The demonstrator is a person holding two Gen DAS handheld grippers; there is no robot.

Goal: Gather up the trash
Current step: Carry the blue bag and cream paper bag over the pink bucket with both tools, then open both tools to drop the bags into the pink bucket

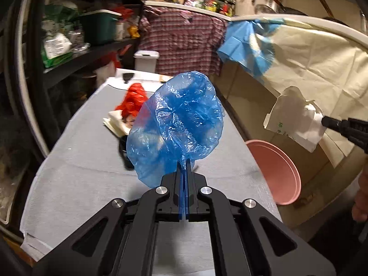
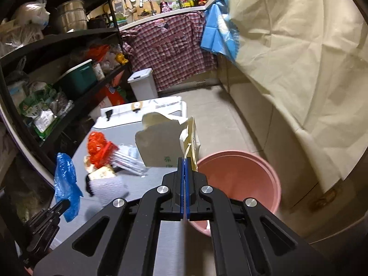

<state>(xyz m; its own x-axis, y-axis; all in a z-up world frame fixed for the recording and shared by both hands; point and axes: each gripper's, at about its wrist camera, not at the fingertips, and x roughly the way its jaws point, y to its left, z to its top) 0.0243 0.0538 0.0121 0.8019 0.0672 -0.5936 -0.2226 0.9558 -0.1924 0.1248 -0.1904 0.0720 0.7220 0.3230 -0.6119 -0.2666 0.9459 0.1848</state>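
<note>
Both grippers, left (image 1: 185, 164) and right (image 2: 185, 161), hold jaws clamped.

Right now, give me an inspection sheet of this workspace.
Surface: grey-covered table, partly bare.
Job's things: blue bag in left claw; paper carton in right claw; pink bucket on the floor beside the table.
Clutter: red bag, white cloth and wrappers left on the table.
Grippers: both shut on their trash, lifted off the table.
Cables: nothing seen.
Surroundings: crowded shelves, white bin, checked cloth, cream sheet over the counter.
</note>
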